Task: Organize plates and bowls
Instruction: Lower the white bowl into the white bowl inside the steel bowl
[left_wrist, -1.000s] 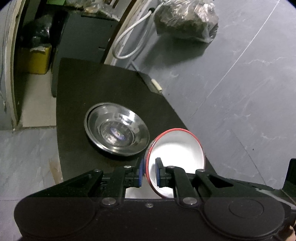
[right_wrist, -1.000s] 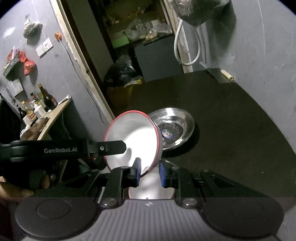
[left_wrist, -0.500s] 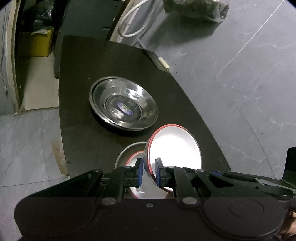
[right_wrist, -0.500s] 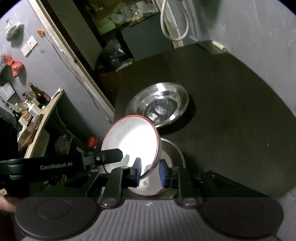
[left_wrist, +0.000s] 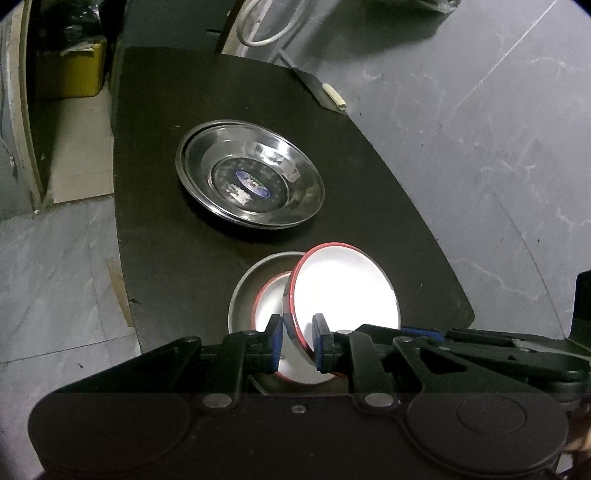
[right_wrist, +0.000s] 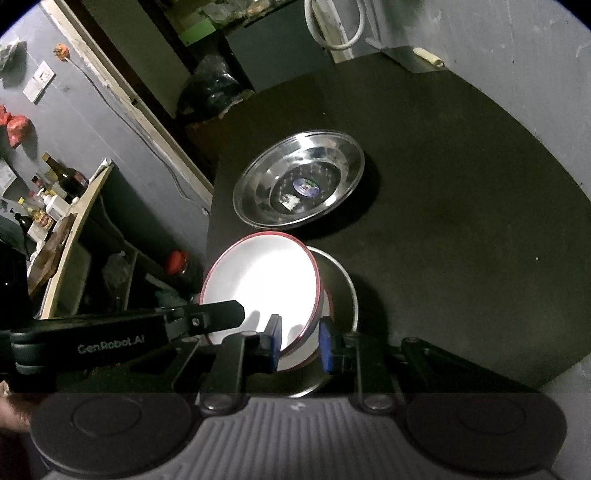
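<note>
A white bowl with a red rim (left_wrist: 347, 288) (right_wrist: 258, 280) is tilted over a steel bowl (left_wrist: 255, 280) (right_wrist: 345, 284) that holds another red-rimmed bowl (left_wrist: 269, 299). My left gripper (left_wrist: 297, 341) has its pads on either side of the white bowl's rim, with a small gap showing. My right gripper (right_wrist: 299, 341) straddles the opposite rim the same way, its right pad apart from the rim. A stack of steel plates (left_wrist: 251, 171) (right_wrist: 299, 179) lies farther back on the black table (left_wrist: 155, 147) (right_wrist: 461, 206).
The table's left edge drops to a tiled floor (left_wrist: 55, 266). A grey wall (left_wrist: 480, 110) runs along the table's right side. A yellow box (left_wrist: 74, 70) and a white hose (left_wrist: 258, 29) lie beyond the far end. A shelf with bottles (right_wrist: 55, 192) stands left.
Both grippers have lowered the white bowl toward the steel bowl near the table's front, and their jaws have widened around the rim. The steel plates have not moved.
</note>
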